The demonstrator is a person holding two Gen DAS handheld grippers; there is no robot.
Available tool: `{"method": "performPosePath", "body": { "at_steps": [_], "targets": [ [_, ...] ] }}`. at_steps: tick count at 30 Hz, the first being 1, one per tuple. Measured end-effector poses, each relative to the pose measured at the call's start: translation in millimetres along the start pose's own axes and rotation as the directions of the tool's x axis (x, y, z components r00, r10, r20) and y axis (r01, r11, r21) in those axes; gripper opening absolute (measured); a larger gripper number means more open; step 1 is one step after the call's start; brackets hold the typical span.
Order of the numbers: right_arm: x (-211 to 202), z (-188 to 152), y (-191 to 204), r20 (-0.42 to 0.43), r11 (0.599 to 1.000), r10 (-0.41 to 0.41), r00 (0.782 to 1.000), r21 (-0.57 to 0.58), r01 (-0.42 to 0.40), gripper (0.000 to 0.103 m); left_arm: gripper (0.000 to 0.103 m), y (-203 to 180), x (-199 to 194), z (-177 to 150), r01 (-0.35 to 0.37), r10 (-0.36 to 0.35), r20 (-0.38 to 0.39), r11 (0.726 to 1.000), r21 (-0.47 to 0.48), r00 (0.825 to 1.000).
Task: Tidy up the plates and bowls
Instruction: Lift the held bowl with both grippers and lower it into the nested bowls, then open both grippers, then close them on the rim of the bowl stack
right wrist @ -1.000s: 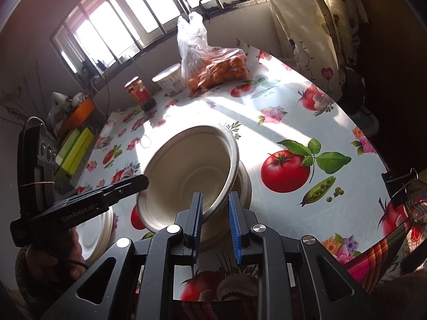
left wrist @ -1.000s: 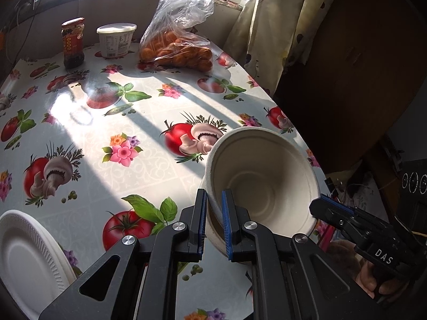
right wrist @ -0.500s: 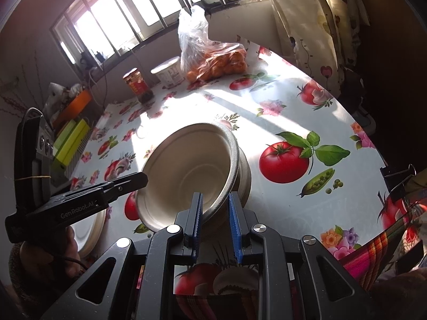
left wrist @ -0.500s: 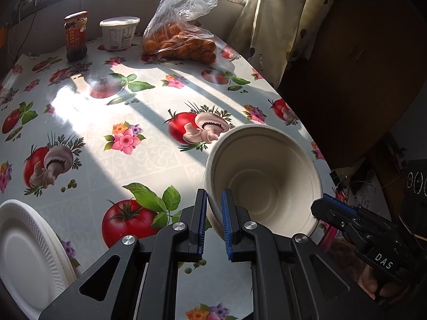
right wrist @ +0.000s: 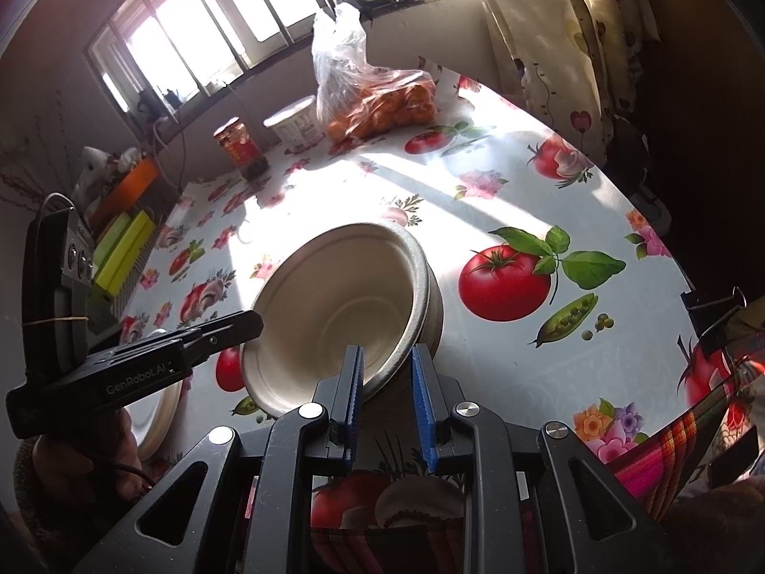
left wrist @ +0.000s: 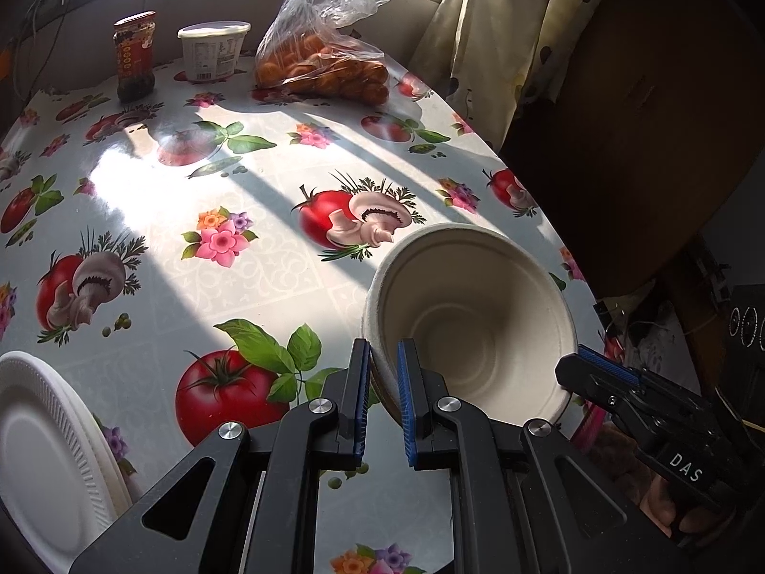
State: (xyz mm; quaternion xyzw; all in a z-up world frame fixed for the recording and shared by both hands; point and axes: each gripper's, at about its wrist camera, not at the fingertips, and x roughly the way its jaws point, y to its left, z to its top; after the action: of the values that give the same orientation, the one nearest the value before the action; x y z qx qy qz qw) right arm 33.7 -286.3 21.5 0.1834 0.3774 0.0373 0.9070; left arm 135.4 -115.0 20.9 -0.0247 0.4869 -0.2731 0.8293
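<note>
We have the bowl [left wrist: 471, 320] at lower right of the left wrist view, tilted, nested over a second bowl [right wrist: 432, 308]. Nothing has shifted over the last second, so separating or settling them remains. The left gripper [left wrist: 382, 399] pinches its near rim; the right gripper [right wrist: 385, 397], barely parted, clamps the opposite rim. The plates [left wrist: 43, 449] wait lower left.

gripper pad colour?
Blue, ribbed pads; clearest in the right wrist view.
</note>
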Motion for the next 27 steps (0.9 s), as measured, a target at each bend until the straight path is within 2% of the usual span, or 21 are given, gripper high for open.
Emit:
{"method": "performPosePath", "body": {
  "at_steps": [18, 20, 22, 25, 27],
  "targets": [
    [0.7, -0.6, -0.3, 0.002, 1.000, -0.004, 1.000, -0.005, 0.004, 0.022, 0.012, 0.5, 0.6, -0.7, -0.004, 0.004, 0.003, 1.000, 0.003, 1.000],
    [0.6, -0.7, 0.0, 0.001, 1.000, -0.004, 1.000, -0.004, 0.004, 0.023, 0.012, 0.6, 0.1, -0.3, -0.001, 0.001, 0.005, 1.000, 0.001, 1.000],
    [0.6, -0.7, 0.2, 0.002, 1.000, -0.006, 1.000, -0.003, 0.006, 0.028, 0.014, -0.2, -1.0, -0.3, 0.002, -0.002, 0.010, 1.000, 0.003, 1.000],
    [0.5, -1.1, -1.2, 0.007, 1.000, -0.005, 1.000, 0.000, 0.005, 0.038, 0.022, -0.6, -1.3, -0.1, 0.011, -0.011, 0.012, 1.000, 0.002, 1.000],
    [-0.2, -0.5, -2.4, 0.010, 1.000, -0.008, 1.000, 0.001, 0.008, 0.039, 0.024, -0.8, -1.3, 0.4, 0.020, -0.020, 0.014, 1.000, -0.001, 1.000]
  ]
}}
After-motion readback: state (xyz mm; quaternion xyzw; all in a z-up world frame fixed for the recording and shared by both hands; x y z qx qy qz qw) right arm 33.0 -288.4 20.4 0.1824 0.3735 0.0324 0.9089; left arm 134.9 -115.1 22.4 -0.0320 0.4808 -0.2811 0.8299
